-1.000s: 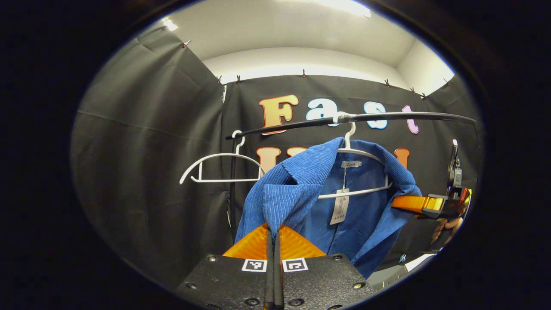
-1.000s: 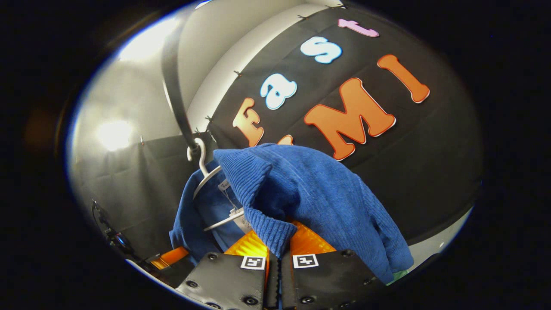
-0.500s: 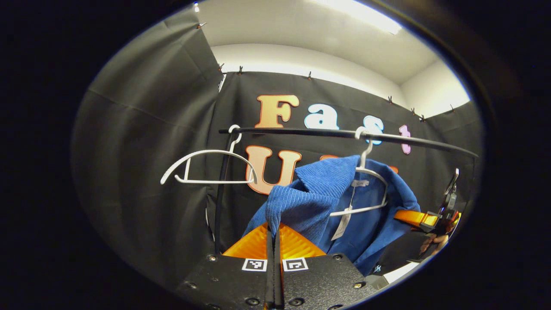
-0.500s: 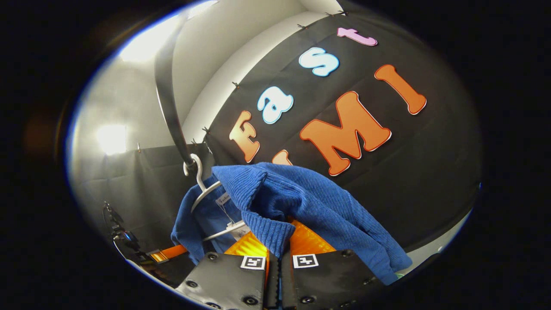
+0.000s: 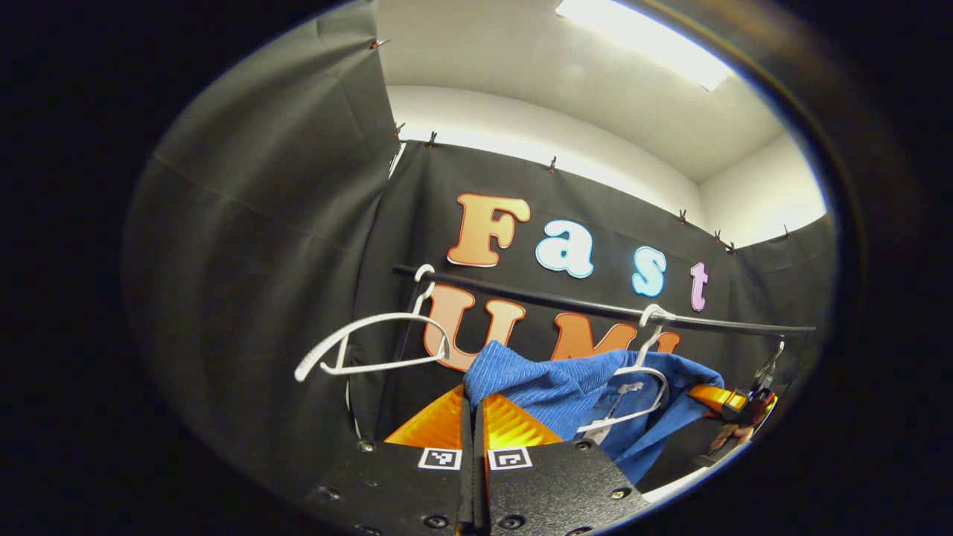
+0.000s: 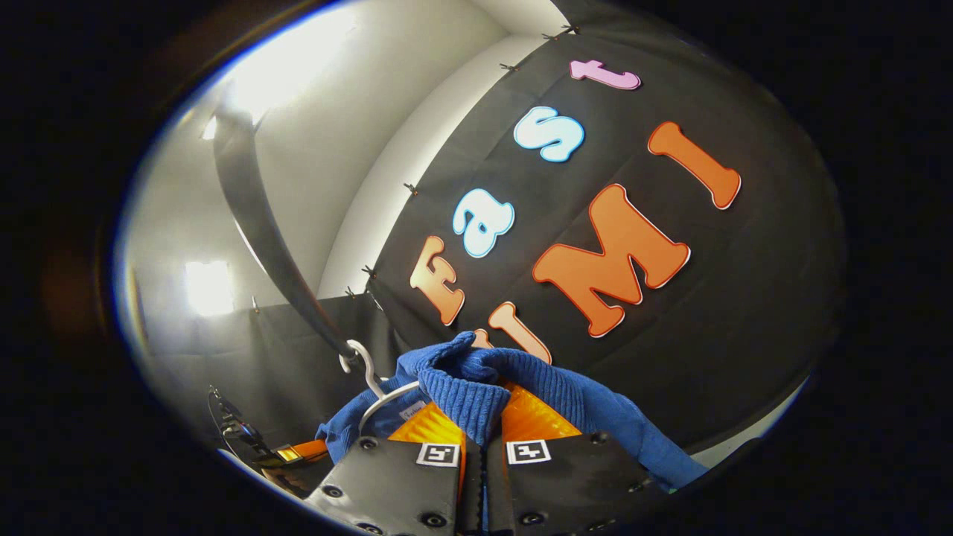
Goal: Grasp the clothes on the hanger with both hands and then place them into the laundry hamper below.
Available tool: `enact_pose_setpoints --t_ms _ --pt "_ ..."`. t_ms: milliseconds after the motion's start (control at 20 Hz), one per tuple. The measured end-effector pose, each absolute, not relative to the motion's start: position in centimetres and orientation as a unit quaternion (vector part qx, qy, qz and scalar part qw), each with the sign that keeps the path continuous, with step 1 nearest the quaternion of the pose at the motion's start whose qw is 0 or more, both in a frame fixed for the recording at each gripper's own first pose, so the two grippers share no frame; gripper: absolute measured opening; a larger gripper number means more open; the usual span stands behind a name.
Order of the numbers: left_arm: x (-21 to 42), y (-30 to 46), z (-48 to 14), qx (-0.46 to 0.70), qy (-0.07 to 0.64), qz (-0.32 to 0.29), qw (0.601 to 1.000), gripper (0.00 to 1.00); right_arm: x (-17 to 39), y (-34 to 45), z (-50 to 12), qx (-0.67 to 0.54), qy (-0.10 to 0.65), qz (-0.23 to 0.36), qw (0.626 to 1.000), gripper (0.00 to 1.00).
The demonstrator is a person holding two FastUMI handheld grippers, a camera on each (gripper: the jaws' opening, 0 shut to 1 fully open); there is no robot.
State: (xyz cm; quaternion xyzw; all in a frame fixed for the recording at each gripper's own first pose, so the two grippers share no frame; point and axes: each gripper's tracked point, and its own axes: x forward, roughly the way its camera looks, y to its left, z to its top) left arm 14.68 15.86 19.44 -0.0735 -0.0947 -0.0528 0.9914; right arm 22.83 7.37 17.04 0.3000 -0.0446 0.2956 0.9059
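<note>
A blue ribbed garment (image 5: 566, 387) hangs partly on a white hanger (image 5: 646, 376), whose hook sits on a black rail (image 5: 566, 301). My left gripper (image 5: 473, 398) is shut on the garment's left collar edge. My right gripper (image 6: 482, 423) is shut on the other collar fold of the garment (image 6: 461, 376), beside the hanger's hook (image 6: 365, 365) and under the rail (image 6: 260, 223). The cloth stretches flat between the two grips. In the left gripper view the right gripper (image 5: 726, 400) shows at the far right, with a hand (image 5: 726, 438) behind it.
An empty white hanger (image 5: 365, 344) hangs at the rail's left end. Black cloth walls close in the back and left side. The left gripper (image 6: 290, 452) appears at the lower left of the right gripper view. A ceiling light (image 5: 648, 41) glows overhead.
Both grippers kept their hold while the garment was drawn off the hanger's shoulders and pulled flatter. The rail and hangers now sit lower and farther off in the left gripper view.
</note>
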Motion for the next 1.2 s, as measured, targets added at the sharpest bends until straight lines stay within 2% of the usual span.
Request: enact_pose_setpoints --t_ms 350,500,900,1200 --pt "16.2 16.9 22.3 -0.05 -0.128 -0.047 0.989 0.0 25.0 4.5 18.6 0.312 -0.04 0.271 0.91 0.1" --pt "18.0 17.6 21.7 -0.049 -0.122 -0.041 0.99 0.0 26.0 3.1 18.5 0.341 -0.035 0.26 0.903 0.1" --pt "21.4 18.2 19.5 -0.04 -0.094 -0.042 0.994 0.0 29.1 1.6 18.5 0.343 -0.01 0.231 0.91 0.1" --pt "23.5 18.2 20.9 -0.008 -0.114 -0.044 0.993 0.0 31.0 1.0 19.7 0.332 -0.009 0.224 0.916 0.1"
